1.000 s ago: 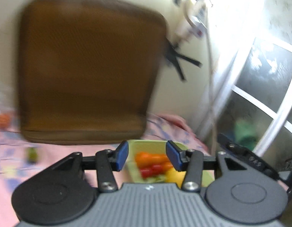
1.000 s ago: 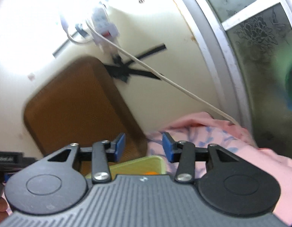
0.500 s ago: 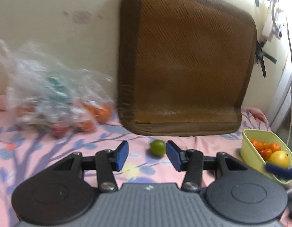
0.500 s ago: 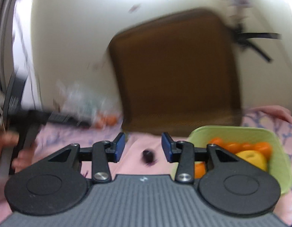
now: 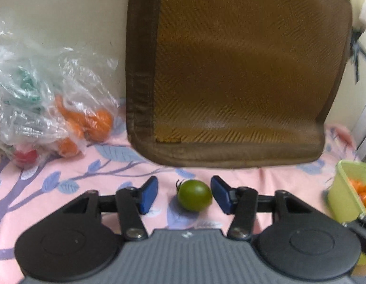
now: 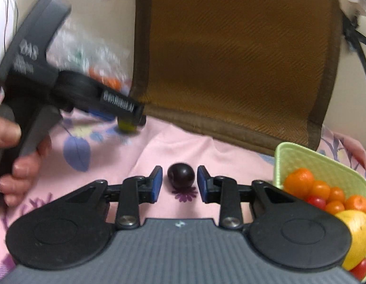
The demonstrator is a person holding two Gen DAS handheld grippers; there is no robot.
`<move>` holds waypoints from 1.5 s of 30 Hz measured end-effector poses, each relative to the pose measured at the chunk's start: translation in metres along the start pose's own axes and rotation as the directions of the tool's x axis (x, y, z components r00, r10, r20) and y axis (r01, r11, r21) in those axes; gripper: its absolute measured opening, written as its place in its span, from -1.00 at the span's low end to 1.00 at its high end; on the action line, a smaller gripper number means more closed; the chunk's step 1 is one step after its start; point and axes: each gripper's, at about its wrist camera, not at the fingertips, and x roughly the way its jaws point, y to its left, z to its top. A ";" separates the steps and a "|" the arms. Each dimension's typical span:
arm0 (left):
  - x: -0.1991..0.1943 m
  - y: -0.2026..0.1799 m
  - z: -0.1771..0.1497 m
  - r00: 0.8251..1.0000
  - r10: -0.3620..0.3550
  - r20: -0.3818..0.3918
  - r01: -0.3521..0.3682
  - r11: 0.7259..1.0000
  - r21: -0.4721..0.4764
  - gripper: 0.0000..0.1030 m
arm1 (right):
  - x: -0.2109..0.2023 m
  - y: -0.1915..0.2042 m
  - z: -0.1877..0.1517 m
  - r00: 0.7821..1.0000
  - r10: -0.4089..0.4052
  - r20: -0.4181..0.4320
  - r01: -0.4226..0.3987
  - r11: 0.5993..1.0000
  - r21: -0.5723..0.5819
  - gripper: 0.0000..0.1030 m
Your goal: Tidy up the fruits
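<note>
Left wrist view: a small round green tomato (image 5: 194, 195) with a dark stem lies on the pink cloth with a blue leaf print (image 5: 64, 177), between the blue pads of the left tool (image 5: 184, 195). The jaws have just been closing; a gap remains on each side of the tomato, so the tool is released. Behind stands a brown woven cushion (image 5: 242, 71), leaning on the cream wall. At far left a clear crumpled plastic bag (image 5: 41, 99) holds orange and red fruit. At right is a light green plastic basket (image 5: 341, 189) of small orange fruit.

Right wrist view: a small dark purple oval fruit (image 6: 181, 175) rests on the same cloth between the pads of the right tool (image 6: 180, 184). Its jaws have just been closing; narrow gaps show on both sides, so this tool is also released. The basket lies just right of it, with a yellow fruit (image 6: 355, 236) near its front. A hand (image 6: 15, 153) grips the left tool's handle at far left.
</note>
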 end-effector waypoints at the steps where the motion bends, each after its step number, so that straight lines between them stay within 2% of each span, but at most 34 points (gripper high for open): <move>1: -0.001 -0.002 0.000 1.000 -0.008 0.007 0.008 1.000 0.006 -0.32 | 0.002 -0.002 0.001 1.000 -0.001 -0.006 0.001 1.000 0.009 -0.33; 2: -0.003 -0.004 -0.001 1.000 -0.022 0.011 0.022 1.000 0.018 -0.41 | 0.004 -0.003 0.001 1.000 0.003 -0.008 -0.003 1.000 0.020 -0.35; 3: -0.006 -0.009 -0.004 1.000 -0.001 0.018 0.000 0.999 0.042 -0.41 | 0.004 -0.006 0.001 1.000 0.008 -0.012 -0.008 0.999 0.033 -0.45; 5: -0.017 -0.014 -0.009 1.000 -0.001 0.024 -0.001 0.998 0.067 -0.41 | 0.000 -0.005 -0.002 1.000 0.004 -0.002 -0.004 1.000 0.030 -0.45; 7: -0.034 -0.016 -0.019 0.998 -0.058 0.021 0.057 0.997 0.058 -0.42 | -0.014 -0.002 -0.006 0.999 0.027 0.032 -0.028 0.999 0.035 -0.46; 13: -0.103 -0.039 -0.066 0.986 -0.157 0.061 0.151 0.984 0.094 -0.41 | -0.087 0.003 -0.042 0.990 0.093 0.102 -0.098 0.994 0.041 -0.45; 17: -0.137 -0.065 -0.095 0.972 -0.225 0.070 0.216 0.969 0.120 -0.41 | -0.133 -0.007 -0.075 0.990 0.063 0.125 -0.075 0.993 0.089 -0.45; 22: -0.149 -0.107 -0.119 0.959 -0.283 0.034 0.274 0.947 0.167 -0.41 | -0.169 -0.021 -0.117 0.994 0.006 0.112 -0.028 0.982 0.188 -0.45; 27: -0.153 -0.140 -0.140 0.971 -0.239 -0.016 0.236 0.947 0.219 -0.41 | -0.191 -0.025 -0.140 0.994 -0.012 0.109 -0.015 0.970 0.243 -0.45; 32: -0.159 -0.149 -0.153 0.983 -0.179 -0.028 0.180 0.955 0.234 -0.40 | -0.197 -0.026 -0.149 0.992 -0.023 0.121 -0.010 0.964 0.266 -0.45; 39: -0.169 -0.153 -0.161 0.994 -0.112 0.011 0.106 0.964 0.245 -0.21 | -0.200 -0.024 -0.157 0.993 -0.023 0.116 -0.009 0.964 0.267 -0.41; 45: -0.172 -0.149 -0.164 0.996 -0.091 0.016 0.085 0.967 0.240 -0.03 | -0.205 -0.019 -0.164 0.993 -0.031 0.112 0.002 0.967 0.254 -0.33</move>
